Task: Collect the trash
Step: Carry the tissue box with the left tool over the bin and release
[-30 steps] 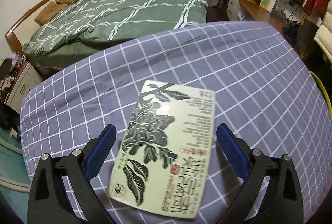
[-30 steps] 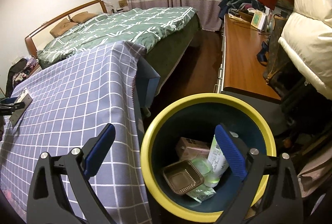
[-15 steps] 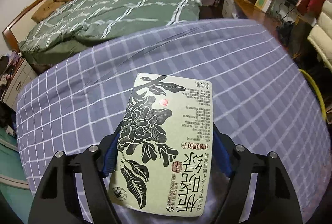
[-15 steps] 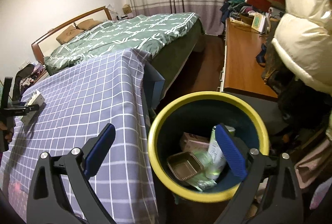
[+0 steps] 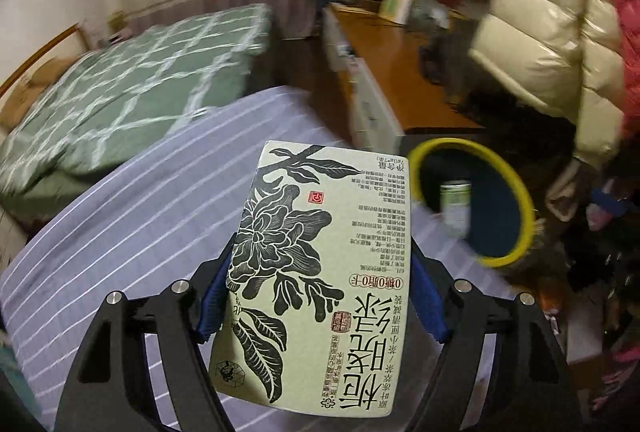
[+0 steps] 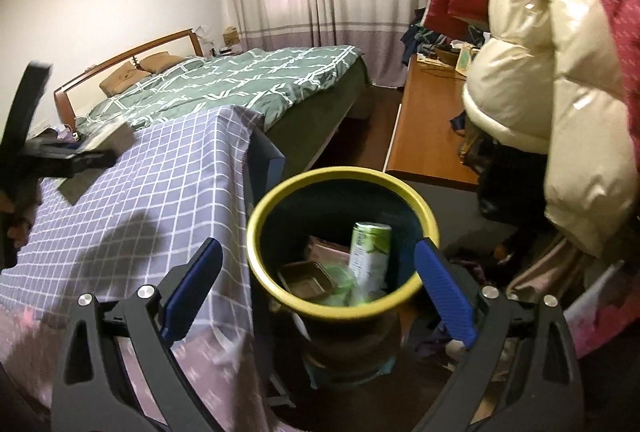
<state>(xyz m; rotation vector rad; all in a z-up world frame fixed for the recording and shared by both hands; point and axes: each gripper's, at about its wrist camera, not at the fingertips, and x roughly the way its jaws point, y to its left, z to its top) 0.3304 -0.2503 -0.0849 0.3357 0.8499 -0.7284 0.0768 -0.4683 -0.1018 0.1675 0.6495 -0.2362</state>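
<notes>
Left wrist view: the left gripper (image 5: pixel 320 292) pinches a pale green tea carton (image 5: pixel 320 272) by its 2 long edges, so it rides flat toward the yellow-rimmed bin (image 5: pixel 516 168) at 2 o'clock. 1 second ago its jaws stood wide around the carton lying on the checked cloth (image 5: pixel 132 216); they have just been closing (carton now lifted).

Right wrist view: the right gripper (image 6: pixel 320 284) hangs spread and empty above the bin (image 6: pixel 256 232) at 12 o'clock, which sits nearer centre than before.
</notes>
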